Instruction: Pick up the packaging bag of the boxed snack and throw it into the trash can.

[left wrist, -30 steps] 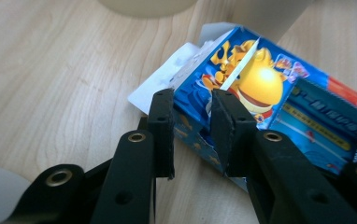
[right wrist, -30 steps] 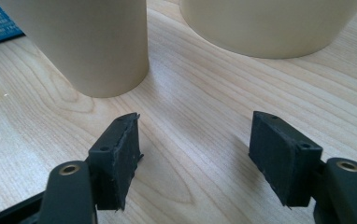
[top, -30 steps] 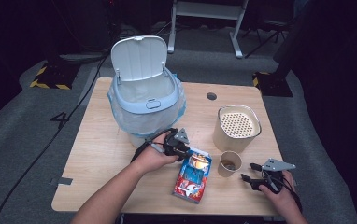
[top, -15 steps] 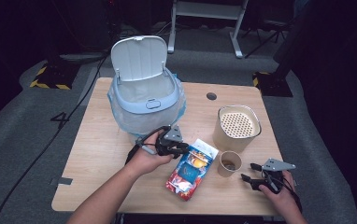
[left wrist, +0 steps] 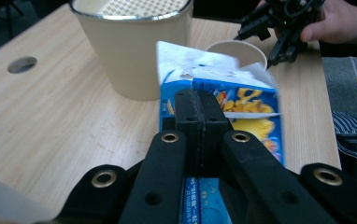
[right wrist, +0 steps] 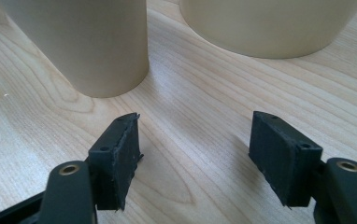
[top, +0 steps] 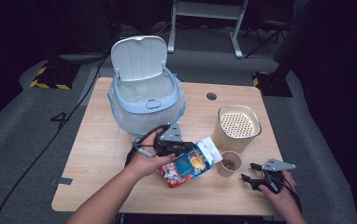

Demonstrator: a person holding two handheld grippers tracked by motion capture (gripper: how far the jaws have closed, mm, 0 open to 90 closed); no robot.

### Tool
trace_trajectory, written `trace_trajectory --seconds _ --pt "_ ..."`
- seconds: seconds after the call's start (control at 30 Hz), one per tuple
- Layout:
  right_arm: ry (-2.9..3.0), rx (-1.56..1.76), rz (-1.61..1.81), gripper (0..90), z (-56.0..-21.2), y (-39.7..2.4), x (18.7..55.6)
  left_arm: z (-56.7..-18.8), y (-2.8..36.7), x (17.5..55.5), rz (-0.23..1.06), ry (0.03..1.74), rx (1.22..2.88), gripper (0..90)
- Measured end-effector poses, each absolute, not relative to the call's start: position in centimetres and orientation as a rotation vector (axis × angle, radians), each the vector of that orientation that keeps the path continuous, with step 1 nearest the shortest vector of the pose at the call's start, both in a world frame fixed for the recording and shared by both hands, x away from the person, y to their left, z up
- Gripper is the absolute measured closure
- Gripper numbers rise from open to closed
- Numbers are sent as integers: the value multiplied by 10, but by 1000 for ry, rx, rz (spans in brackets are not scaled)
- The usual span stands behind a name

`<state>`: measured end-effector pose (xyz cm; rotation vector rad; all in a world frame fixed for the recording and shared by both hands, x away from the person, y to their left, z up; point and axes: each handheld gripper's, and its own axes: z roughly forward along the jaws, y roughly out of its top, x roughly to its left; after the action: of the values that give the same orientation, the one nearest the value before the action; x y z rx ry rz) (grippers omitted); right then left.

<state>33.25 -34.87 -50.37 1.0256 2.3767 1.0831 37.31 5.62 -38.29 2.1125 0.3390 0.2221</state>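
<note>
A blue snack carton (top: 190,163) with a torn white top hangs tilted just above the table, near its front middle. My left gripper (top: 185,148) is shut on the carton's edge; its jaws have just been closing, and in the left gripper view the pads (left wrist: 200,107) meet over the carton (left wrist: 251,102). My right gripper (top: 250,173) rests low at the front right, open, with bare wood between its fingers (right wrist: 195,140). A small paper cup (top: 229,163) stands just left of it, apart from the jaws.
A tall beige container (top: 238,126) with a perforated insert stands behind the small cup. A light-blue bin (top: 144,98) with a plastic liner and raised lid sits at the back left. A cable hole (top: 211,96) lies in the tabletop. The left front of the table has free room.
The left hand rose and drew back to the left, lifting the carton off the table and swinging its white top toward the cup. The right gripper stayed still.
</note>
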Motion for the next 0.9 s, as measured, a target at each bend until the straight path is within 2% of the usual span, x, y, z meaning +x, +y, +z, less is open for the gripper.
trace_trajectory --seconds 0.37,0.9 --pt "2377 1026 1081 338 -504 -349 333 -347 66 369 313 353 2002 900" --pt "2378 1025 1084 334 -504 -349 333 -292 80 369 368 363 1889 900"
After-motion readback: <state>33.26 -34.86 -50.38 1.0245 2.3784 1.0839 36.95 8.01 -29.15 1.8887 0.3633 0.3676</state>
